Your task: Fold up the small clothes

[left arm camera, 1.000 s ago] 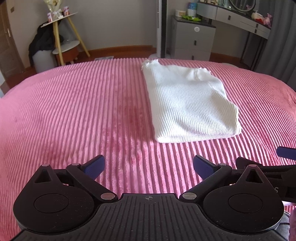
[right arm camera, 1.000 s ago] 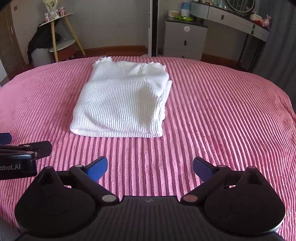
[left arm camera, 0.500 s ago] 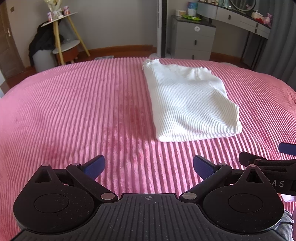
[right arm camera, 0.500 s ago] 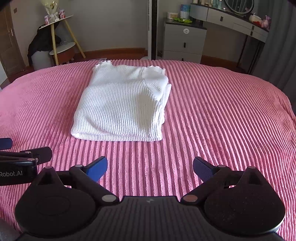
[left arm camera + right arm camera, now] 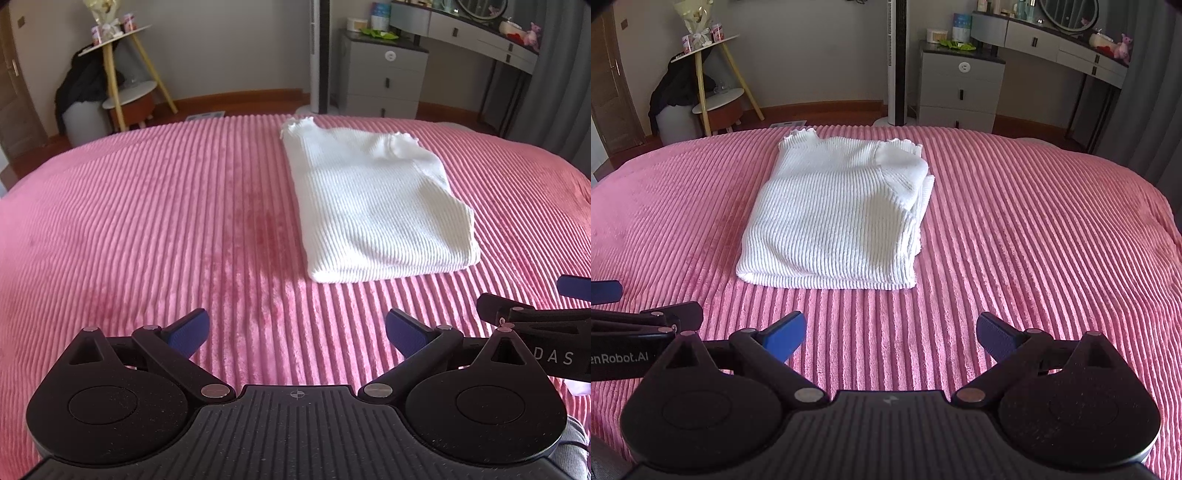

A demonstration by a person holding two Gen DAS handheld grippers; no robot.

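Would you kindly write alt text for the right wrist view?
A folded white knit top lies on a pink ribbed bedspread, ahead of the open, empty right gripper. The left gripper shows at the left edge; bedroom furniture stands behind.

A bed (image 5: pixel 147 229) fills the lower part of both views — its pink ribbed cover (image 5: pixel 1034 240) spreads smooth from edge to edge. One white ribbed top (image 5: pixel 834 218) lies flat on it, folded into a rectangle, frilled edges at the far end — nothing else rests there.
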